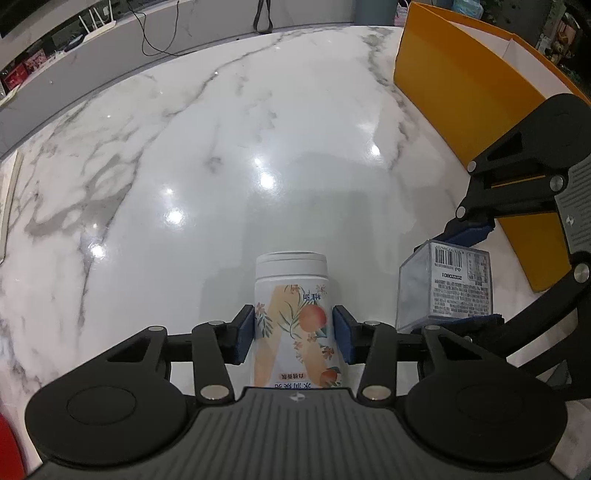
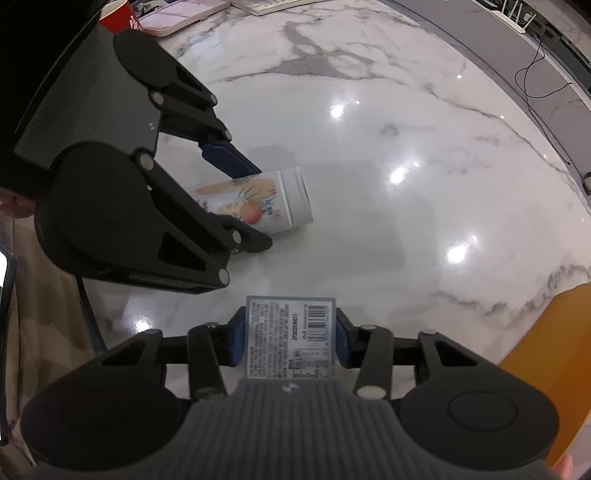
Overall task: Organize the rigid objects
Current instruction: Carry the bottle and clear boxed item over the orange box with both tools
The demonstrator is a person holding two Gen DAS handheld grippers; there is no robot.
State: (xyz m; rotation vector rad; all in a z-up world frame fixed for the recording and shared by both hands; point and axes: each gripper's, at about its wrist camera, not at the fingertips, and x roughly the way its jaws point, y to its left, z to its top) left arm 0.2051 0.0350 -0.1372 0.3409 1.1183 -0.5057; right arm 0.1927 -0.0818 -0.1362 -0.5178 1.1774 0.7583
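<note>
My left gripper [image 1: 293, 332] is shut on a white canister with a peach and flower print [image 1: 291, 317], held above the marble table [image 1: 221, 155]. In the right wrist view the same canister [image 2: 258, 201] shows between the left gripper's blue pads [image 2: 231, 160]. My right gripper [image 2: 290, 338] is shut on a clear box with a barcode label [image 2: 290, 336]. In the left wrist view that box [image 1: 445, 284] sits just right of the canister, between the right gripper's pads [image 1: 467, 230].
An orange box with a white inside [image 1: 476, 88] stands open at the right of the table; its edge shows in the right wrist view [image 2: 546, 350]. A red cup [image 2: 120, 16] and a pink tray [image 2: 184, 13] sit at the far edge. Cables lie beyond the table.
</note>
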